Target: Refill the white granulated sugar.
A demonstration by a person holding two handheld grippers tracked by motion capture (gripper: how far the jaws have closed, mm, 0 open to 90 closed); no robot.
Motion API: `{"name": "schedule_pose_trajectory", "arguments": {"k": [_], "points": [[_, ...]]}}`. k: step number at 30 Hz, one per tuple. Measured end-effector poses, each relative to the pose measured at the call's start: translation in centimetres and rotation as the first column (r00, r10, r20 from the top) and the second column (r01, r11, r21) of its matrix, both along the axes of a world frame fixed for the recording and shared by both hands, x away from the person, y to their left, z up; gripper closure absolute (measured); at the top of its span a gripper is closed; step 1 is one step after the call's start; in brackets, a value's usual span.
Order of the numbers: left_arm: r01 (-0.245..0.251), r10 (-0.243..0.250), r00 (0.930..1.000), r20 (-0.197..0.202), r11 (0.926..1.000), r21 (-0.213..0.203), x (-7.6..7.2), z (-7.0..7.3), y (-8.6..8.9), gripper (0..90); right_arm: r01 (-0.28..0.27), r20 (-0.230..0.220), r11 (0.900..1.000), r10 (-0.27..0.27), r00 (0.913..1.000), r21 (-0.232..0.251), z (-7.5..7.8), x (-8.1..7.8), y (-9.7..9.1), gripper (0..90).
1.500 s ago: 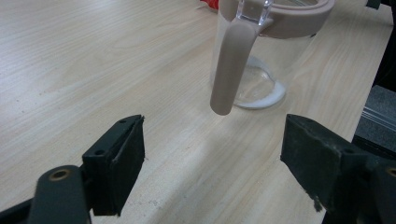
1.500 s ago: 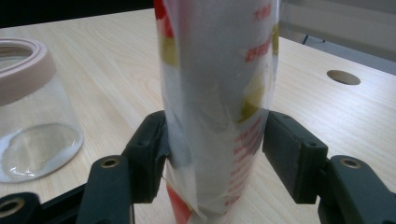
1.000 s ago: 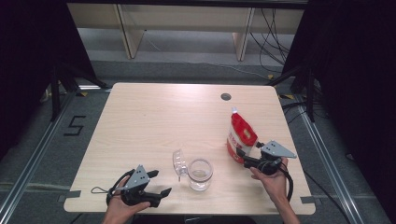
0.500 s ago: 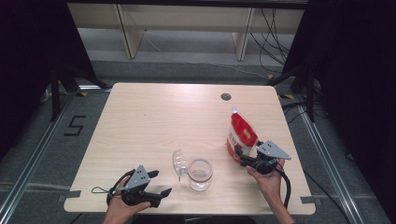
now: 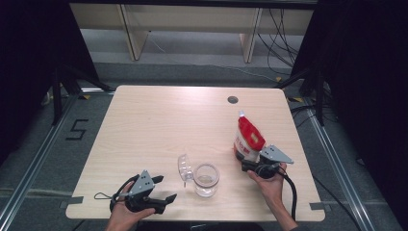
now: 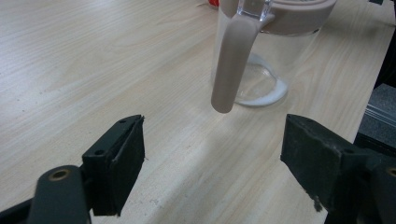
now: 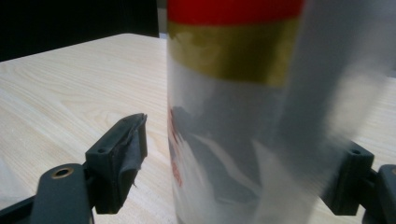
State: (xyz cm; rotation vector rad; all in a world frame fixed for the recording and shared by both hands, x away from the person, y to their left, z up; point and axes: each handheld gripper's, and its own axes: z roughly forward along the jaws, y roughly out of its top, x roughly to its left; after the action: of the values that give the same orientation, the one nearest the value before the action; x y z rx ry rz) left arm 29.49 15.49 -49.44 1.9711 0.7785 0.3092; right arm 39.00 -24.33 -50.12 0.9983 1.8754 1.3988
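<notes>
High view: pouch (image 5: pixel 249 137) stands upright near the table's (image 5: pixel 159 125) right edge, spout up, long axis vertical. My right gripper (image 5: pixel 250 166) sits just in front of its base, nose toward it. Jar (image 5: pixel 206 179) stands front-centre, lid (image 5: pixel 184 168) flipped open at its left. My left gripper (image 5: pixel 161 198) rests on the table at front left, pointing right at the jar, well apart from it. Right hand (image 5: pixel 269 183) is clearly nearer the pouch; left is nearer the jar.

Left gripper view: jaws spread wide, nothing between them. Jar (image 6: pixel 266 51) is ahead and slightly right; its hanging lid strap (image 6: pixel 232 60) is in line with the gap. This view shows the strap and the jar's bottom ring, which the high view leaves tiny.

Right gripper view: pouch (image 7: pixel 233 116) stands between the spread jaws, red and gold bands on top. The left pad is clear of it; the right side is blurred, so I can't tell contact. Probably a grasp coming: close on the lower body.
</notes>
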Motion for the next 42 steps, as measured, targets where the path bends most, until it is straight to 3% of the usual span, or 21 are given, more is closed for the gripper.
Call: {"name": "schedule_pose_trajectory", "arguments": {"k": [2, 7, 8, 11, 12, 13, 15, 18, 20, 21, 24, 31, 32, 36, 37, 39, 42], "points": [[0.004, -0.004, 1.0000, 0.002, 1.0000, 0.006, 0.0, 0.0, 0.0, 21.2, 0.020, 0.001, 0.9987, -0.020, 0.9998, 0.048, -0.1, -0.1, 0.4, 22.9], [0.002, -0.002, 1.0000, 0.001, 1.0000, 0.002, 0.0, 0.0, 0.0, 21.2, 0.007, 0.002, 0.9986, -0.007, 1.0000, 0.052, -0.2, 0.0, 0.3, 24.7], [0.003, -0.003, 1.0000, 0.002, 1.0000, 0.005, 0.0, 0.0, 0.0, 21.2, 0.002, 0.027, 0.9988, -0.003, 0.9996, 0.050, -0.3, 0.1, 0.4, 25.9], [0.003, -0.003, 1.0000, 0.002, 1.0000, 0.005, 0.0, 0.0, 0.0, 21.2, -0.010, 0.033, 0.9992, 0.009, 0.9994, 0.038, -0.3, 0.3, 0.3, 27.8], [0.006, -0.006, 1.0000, 0.003, 1.0000, 0.007, 0.0, 0.0, 0.0, 21.2, 0.006, -0.004, 0.9976, -0.006, 1.0000, 0.069, -0.4, 0.0, 0.5, 29.1], [0.006, -0.006, 1.0000, 0.003, 1.0000, 0.007, 0.0, 0.0, 0.0, 21.2, 0.007, 0.023, 0.9986, -0.008, 0.9997, 0.053, -0.4, 0.2, 0.3, 29.4], [0.007, -0.007, 1.0000, 0.003, 1.0000, 0.006, 0.0, 0.0, 0.0, 21.2, 0.012, 0.026, 0.9985, -0.013, 0.9996, 0.054, -0.5, 0.2, 0.3, 30.2], [0.006, -0.006, 1.0000, 0.004, 1.0000, 0.006, 0.0, 0.0, 0.0, 21.2, 0.027, -0.029, 0.9947, -0.024, 0.9993, 0.099, -1.3, 0.4, 0.0, 31.1], [0.007, -0.007, 1.0000, 0.004, 1.0000, 0.006, 0.0, 0.0, 0.0, 21.2, 0.041, -0.009, 0.9953, -0.040, 0.9992, 0.088, -1.2, 0.3, -0.1, 31.7], [0.007, -0.007, 1.0000, 0.004, 1.0000, 0.006, 0.0, 0.0, 0.0, 21.2, 0.022, 0.009, 0.9970, -0.022, 0.9997, 0.074, -1.1, 0.5, -0.3, 31.7], [0.010, -0.010, 0.9999, 0.004, 0.9998, 0.016, 0.0, 0.0, 0.0, 21.2, 0.033, 0.001, 0.9943, -0.033, 0.9994, 0.101, -1.2, 0.4, 0.1, 33.7], [0.004, -0.004, 1.0000, -0.001, 1.0000, -0.001, 0.0, 0.0, -0.1, 21.2, 0.018, 0.029, 0.9954, -0.021, 0.9994, 0.094, -1.3, 0.7, -0.1, 34.3], [0.012, -0.013, 0.9999, 0.005, 0.9992, 0.039, 0.1, 0.0, 0.1, 21.2, 0.025, 0.027, 0.9948, -0.027, 0.9993, 0.098, -1.3, 0.7, 0.0, 34.3], [0.015, -0.015, 0.9999, 0.005, 0.9991, 0.041, 0.1, 0.0, 0.1, 21.2, 0.027, 0.035, 0.9947, -0.031, 0.9989, 0.099, -1.3, 0.8, 0.0, 34.9], [0.008, -0.008, 1.0000, 0.002, 0.9998, 0.020, 0.0, 0.0, 0.0, 21.2, 0.024, 0.038, 0.9956, -0.027, 0.9989, 0.091, -1.3, 0.8, 0.0, 34.9], [0.008, -0.009, 1.0000, 0.004, 0.9996, 0.026, 0.0, 0.0, 0.0, 21.2, 0.026, 0.036, 0.9951, -0.029, 0.9989, 0.095, -1.3, 0.8, 0.0, 35.1], [0.010, -0.010, 1.0000, 0.000, 0.9999, 0.004, 0.0, 0.0, -0.1, 21.2, 0.028, 0.028, 0.9923, -0.031, 0.9991, 0.121, -1.4, 0.8, 0.2, 35.2]]}}
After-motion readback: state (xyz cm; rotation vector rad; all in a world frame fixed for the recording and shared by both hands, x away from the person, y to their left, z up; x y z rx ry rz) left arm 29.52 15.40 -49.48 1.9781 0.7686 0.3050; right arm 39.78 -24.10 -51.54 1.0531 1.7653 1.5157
